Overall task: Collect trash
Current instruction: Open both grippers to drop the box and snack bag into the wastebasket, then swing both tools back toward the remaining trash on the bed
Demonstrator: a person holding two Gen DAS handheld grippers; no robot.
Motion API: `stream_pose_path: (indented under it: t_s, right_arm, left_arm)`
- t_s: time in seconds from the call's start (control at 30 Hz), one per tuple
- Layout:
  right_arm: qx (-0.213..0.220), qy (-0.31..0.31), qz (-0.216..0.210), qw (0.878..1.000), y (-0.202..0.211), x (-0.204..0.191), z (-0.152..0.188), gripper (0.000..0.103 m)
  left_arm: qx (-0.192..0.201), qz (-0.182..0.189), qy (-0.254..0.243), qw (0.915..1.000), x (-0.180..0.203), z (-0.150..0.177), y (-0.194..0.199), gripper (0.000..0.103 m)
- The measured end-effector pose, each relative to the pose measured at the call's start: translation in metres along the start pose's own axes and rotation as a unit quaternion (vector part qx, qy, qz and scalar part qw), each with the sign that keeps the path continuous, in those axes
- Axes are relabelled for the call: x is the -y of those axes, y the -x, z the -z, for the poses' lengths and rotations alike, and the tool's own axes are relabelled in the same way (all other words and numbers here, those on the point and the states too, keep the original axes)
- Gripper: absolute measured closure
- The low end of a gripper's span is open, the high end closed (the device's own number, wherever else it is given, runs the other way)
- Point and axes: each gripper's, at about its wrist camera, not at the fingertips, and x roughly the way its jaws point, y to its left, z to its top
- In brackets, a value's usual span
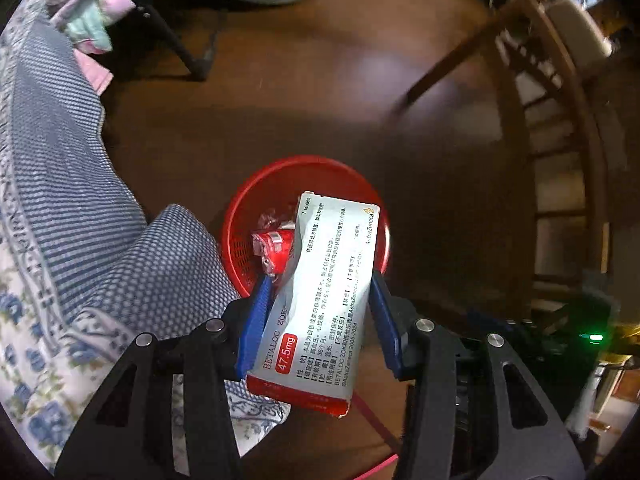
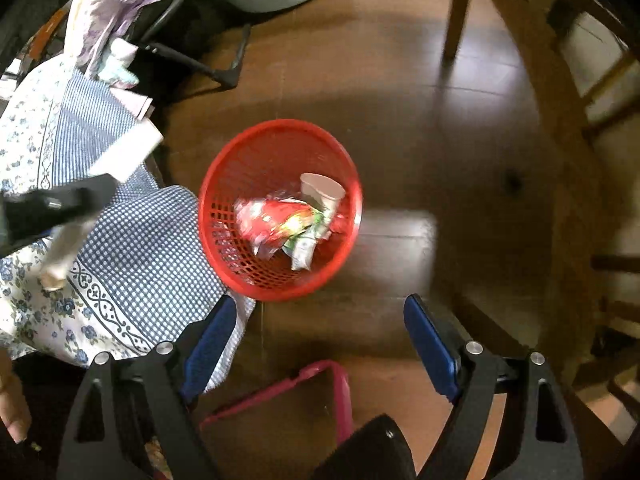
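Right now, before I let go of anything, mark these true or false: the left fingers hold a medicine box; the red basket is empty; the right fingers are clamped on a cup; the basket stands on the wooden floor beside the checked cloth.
1. The left gripper holds a medicine box. True.
2. The red basket is empty. False: it holds a white cup and crumpled wrappers.
3. The right gripper is clamped on a cup. False: its fingers are open with nothing between them.
4. The basket stands on the wooden floor beside the checked cloth. True.
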Motion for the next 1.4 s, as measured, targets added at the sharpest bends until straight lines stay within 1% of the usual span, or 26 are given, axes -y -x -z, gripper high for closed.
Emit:
stream_pose_path:
  t_s: [0.1, 0.13, 0.17, 0.2, 0.27, 0.4, 0.47, 0.57, 0.73, 0.87, 0.93, 1.03, 1.1, 1.17, 1.2, 1.3, 1.37, 1.4]
  right_arm:
    - [0.005, -0.007, -0.001, 1.000, 0.004, 0.007, 0.001, 0.019]
    - [0.006, -0.007, -0.001, 1.000, 0.004, 0.007, -0.001, 0.019]
    - [0.006, -0.007, 0.000, 1.000, 0.004, 0.006, -0.001, 0.019]
    - [0.005, -0.005, -0.001, 1.000, 0.003, 0.006, -0.002, 0.019]
    - [0.003, -0.001, -0.003, 1.000, 0.002, 0.003, -0.003, 0.019]
    - [-0.002, 0.007, -0.005, 1.000, 0.002, -0.002, 0.000, 0.019]
    - [-0.001, 0.010, -0.003, 1.000, 0.004, -0.004, 0.001, 0.019]
    - [-0.001, 0.016, 0.002, 1.000, 0.010, -0.008, 0.002, 0.019]
    - [0.008, 0.022, 0.009, 1.000, 0.026, -0.013, 0.001, 0.019]
    - [0.022, 0.021, 0.011, 0.999, 0.043, -0.016, 0.002, 0.019]
    - [0.031, 0.024, 0.011, 0.999, 0.056, -0.020, 0.004, 0.019]
    - [0.054, 0.038, 0.012, 0.998, 0.080, -0.033, 0.008, 0.019]
    - [0.069, 0.050, 0.014, 0.996, 0.093, -0.042, 0.010, 0.019]
    - [0.088, 0.065, 0.014, 0.994, 0.112, -0.058, 0.013, 0.018]
    - [0.097, 0.074, 0.013, 0.993, 0.120, -0.067, 0.014, 0.018]
    - [0.118, 0.095, 0.004, 0.988, 0.141, -0.089, 0.017, 0.018]
    - [0.138, 0.118, -0.006, 0.983, 0.157, -0.113, 0.022, 0.018]
    - [0.149, 0.135, -0.012, 0.980, 0.165, -0.130, 0.024, 0.018]
  left_arm:
    - [-0.010, -0.003, -0.008, 0.9999, 0.004, -0.001, -0.007, 0.051]
    - [-0.012, -0.004, -0.010, 0.9999, 0.005, -0.002, -0.008, 0.038]
    - [-0.013, -0.009, -0.008, 0.9998, 0.005, -0.002, -0.008, 0.020]
    - [-0.009, -0.012, -0.006, 0.9999, 0.006, -0.002, -0.008, 0.015]
    - [0.005, -0.012, -0.004, 0.9999, 0.004, -0.003, -0.002, 0.014]
    - [0.006, 0.007, 0.018, 0.9998, -0.003, -0.005, 0.002, 0.013]
    - [0.009, 0.011, 0.020, 0.9997, -0.002, -0.005, 0.005, 0.013]
    - [0.024, 0.029, 0.014, 0.9992, 0.004, -0.006, 0.017, 0.013]
    - [0.074, 0.054, -0.005, 0.9958, 0.017, 0.002, 0.055, 0.013]
    - [0.116, 0.049, -0.004, 0.9921, 0.013, 0.013, 0.084, 0.013]
    - [0.138, 0.053, 0.007, 0.9890, 0.008, 0.022, 0.102, 0.013]
    - [0.191, 0.047, 0.000, 0.9805, 0.007, 0.041, 0.143, 0.013]
    - [0.233, 0.040, -0.008, 0.9717, 0.008, 0.058, 0.175, 0.012]
    - [0.260, 0.037, -0.008, 0.9648, 0.003, 0.073, 0.195, 0.010]
    - [0.279, 0.030, -0.005, 0.9597, -0.004, 0.086, 0.210, 0.010]
    - [0.309, 0.007, 0.009, 0.9510, -0.025, 0.108, 0.234, 0.009]
    - [0.325, -0.011, 0.032, 0.9452, -0.047, 0.125, 0.248, 0.009]
    - [0.336, -0.019, 0.050, 0.9405, -0.066, 0.136, 0.256, 0.009]
